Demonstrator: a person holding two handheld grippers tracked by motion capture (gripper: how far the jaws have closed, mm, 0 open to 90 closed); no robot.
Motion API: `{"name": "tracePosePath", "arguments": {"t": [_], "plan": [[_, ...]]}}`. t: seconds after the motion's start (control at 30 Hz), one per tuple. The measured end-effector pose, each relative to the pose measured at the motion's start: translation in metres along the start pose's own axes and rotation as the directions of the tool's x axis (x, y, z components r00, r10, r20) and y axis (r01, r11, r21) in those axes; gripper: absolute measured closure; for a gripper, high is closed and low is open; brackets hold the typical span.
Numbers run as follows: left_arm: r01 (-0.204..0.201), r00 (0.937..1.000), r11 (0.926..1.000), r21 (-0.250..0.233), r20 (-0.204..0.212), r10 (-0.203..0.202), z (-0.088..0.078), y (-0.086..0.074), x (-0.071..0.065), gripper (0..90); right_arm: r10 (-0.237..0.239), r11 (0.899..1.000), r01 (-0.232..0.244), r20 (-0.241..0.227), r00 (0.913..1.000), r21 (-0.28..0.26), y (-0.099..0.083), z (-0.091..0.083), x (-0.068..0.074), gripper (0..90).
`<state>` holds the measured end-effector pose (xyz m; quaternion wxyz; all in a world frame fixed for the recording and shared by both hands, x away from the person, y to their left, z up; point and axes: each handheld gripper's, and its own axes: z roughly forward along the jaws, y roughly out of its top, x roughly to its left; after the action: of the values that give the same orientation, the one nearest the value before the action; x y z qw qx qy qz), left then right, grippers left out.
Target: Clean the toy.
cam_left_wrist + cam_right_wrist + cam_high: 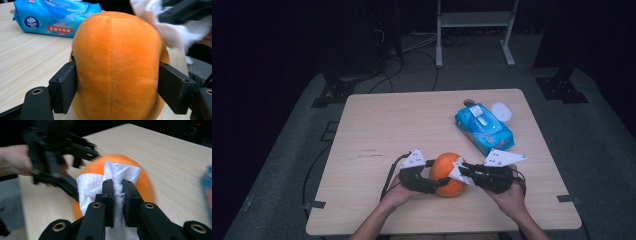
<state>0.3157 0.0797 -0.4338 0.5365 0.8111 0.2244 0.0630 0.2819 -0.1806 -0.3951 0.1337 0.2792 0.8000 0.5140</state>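
While clamping the round orange plush ball between left gripper jaws, risks slipping as right gripper, pinching white wet wipe, rubs from 3 o'clock.

Blue wet-wipe pack, white round lid beside it, wooden table

The pale wooden tabletop lies bare across its whole left half and far-left corner, so a hand could pass there freely. On the right, the blue plastic pack of wet wipes and the round white lid just behind it (with a small round object at the pack's far end, too small to tell) block the far-right quarter. Near the front edge, the orange plush ball sits hemmed between the left gripper and the right gripper, leaving open strips at the front corners.
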Motion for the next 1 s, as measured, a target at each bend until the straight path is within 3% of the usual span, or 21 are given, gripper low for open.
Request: {"name": "tracePosePath", "arguments": {"t": [0.1, 0.17, 0.3, 0.47, 0.6, 0.63, 0.7, 0.77, 0.83, 0.97, 1.0], "plan": [[-0.043, 0.9991, 0.9990, 0.011, -0.007, 0.043, 0.001, 0.001, -0.006, 25.6, -0.033, 0.999, 0.033, -0.024, 0.9992, 0.001, 0.004, 0.002, 0.009, 80.3], [-0.082, 0.9966, 0.9965, 0.015, -0.010, 0.082, 0.002, 0.002, -0.011, 27.4, -0.044, 0.999, 0.044, -0.012, 0.9990, -0.001, 0.005, 0.000, 0.008, 80.2], [-0.133, 0.9912, 0.9911, 0.015, 0.004, 0.132, 0.003, 0.001, -0.015, 26.6, -0.001, 1.000, 0.001, 0.031, 0.9995, -0.018, 0.003, -0.006, -0.007, 80.2], [-0.080, 0.9968, 0.9966, -0.019, 0.009, 0.080, 0.006, -0.003, -0.009, 10.9, 0.059, 0.998, -0.059, 0.039, 0.9975, -0.008, -0.004, -0.008, -0.020, 80.3], [-0.096, 0.9953, 0.9953, -0.013, 0.009, 0.096, 0.007, -0.001, -0.013, 25.2, 0.008, 1.000, -0.007, 0.061, 0.9981, -0.009, 0.001, -0.008, -0.008, 80.5], [-0.105, 0.9945, 0.9945, -0.010, 0.010, 0.105, 0.008, -0.001, -0.015, 26.3, -0.018, 1.000, 0.019, 0.059, 0.9981, -0.010, 0.002, -0.007, -0.004, 80.5], [-0.127, 0.9917, 0.9918, -0.012, 0.016, 0.127, 0.009, -0.001, -0.017, 27.6, -0.042, 0.999, 0.042, 0.009, 0.9991, -0.020, 0.007, -0.006, 0.008, 80.5], [-0.125, 0.9920, 0.9920, -0.014, 0.016, 0.126, 0.008, -0.002, -0.017, 27.5, -0.083, 0.997, 0.083, 0.023, 0.9962, -0.004, 0.010, -0.003, 0.015, 80.5], [-0.119, 0.9927, 0.9927, -0.021, 0.020, 0.119, 0.006, -0.003, -0.014, 25.0, -0.045, 0.999, 0.045, 0.017, 0.9988, -0.015, 0.011, -0.004, 0.008, 80.5], [-0.061, 0.9978, 0.9978, -0.025, 0.023, 0.062, 0.009, -0.004, -0.011, 13.6, 0.010, 1.000, -0.010, 0.030, 0.9995, -0.016, 0.005, -0.007, -0.007, 80.5], [-0.066, 0.9976, 0.9976, -0.020, 0.022, 0.066, 0.011, -0.004, -0.012, 14.2, 0.017, 1.000, -0.016, 0.027, 0.9995, -0.016, 0.004, -0.007, -0.008, 80.5]]}}
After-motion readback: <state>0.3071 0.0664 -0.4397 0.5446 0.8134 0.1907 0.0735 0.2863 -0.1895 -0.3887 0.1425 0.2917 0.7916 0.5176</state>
